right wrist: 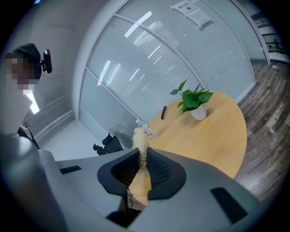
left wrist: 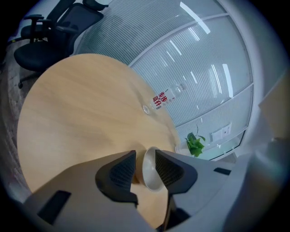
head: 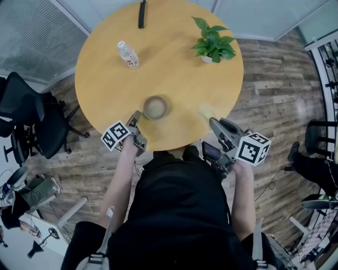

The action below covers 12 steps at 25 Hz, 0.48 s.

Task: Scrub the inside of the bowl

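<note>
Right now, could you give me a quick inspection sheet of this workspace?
Surface: round wooden table.
Job's things: bowl upright near the table's front edge; brush off the table.
Clutter: water bottle lying down, potted plant, dark slim object at the far edge.
Grippers: left gripper open, bowl's rim showing between its jaws; right gripper shut on the brush.
Cables: possibly a thin lead on the floor.
Surroundings: wood floor, office chairs, glass walls.

A round wooden table [head: 169, 68] stood on plank flooring [head: 277, 100], black office chairs [head: 31, 118] beside it, ribbed glass partitions [left wrist: 190, 59] beyond it.
</note>
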{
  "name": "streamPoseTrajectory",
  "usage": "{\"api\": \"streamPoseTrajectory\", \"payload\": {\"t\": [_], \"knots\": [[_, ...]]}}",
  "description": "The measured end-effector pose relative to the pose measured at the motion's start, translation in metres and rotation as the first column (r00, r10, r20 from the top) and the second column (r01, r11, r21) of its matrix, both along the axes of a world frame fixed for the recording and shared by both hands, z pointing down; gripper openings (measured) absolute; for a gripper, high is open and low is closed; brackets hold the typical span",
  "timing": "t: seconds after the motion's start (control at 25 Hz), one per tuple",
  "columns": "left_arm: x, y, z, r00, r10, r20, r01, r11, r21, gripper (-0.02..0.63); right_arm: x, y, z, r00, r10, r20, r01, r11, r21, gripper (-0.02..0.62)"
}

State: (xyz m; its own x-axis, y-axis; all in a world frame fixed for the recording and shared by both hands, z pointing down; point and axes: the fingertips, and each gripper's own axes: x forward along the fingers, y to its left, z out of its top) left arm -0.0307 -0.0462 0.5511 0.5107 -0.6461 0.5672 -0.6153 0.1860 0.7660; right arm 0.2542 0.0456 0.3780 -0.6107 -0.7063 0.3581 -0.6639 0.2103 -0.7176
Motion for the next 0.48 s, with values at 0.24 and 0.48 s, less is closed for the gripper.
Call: {"api": "streamPoseTrajectory", "payload": {"t": [0.24,0.48], "knots": [[-0.002,0.013,-0.079,0.999,0.016,-0.037,-0.008,0.978,0.209,0.106,-0.008,-0.013,-0.008,0.998,-0.064,0.021,0.063,0.997,0.034,0.049],[-0.001,0.023,-0.158,0.993,0.068,0.099,-0.106,0.886,0.451,0.058,-0.031,-0.029,-0.016,0.989,-0.142,0.036,0.139,0.987,0.083,0.049]]}}
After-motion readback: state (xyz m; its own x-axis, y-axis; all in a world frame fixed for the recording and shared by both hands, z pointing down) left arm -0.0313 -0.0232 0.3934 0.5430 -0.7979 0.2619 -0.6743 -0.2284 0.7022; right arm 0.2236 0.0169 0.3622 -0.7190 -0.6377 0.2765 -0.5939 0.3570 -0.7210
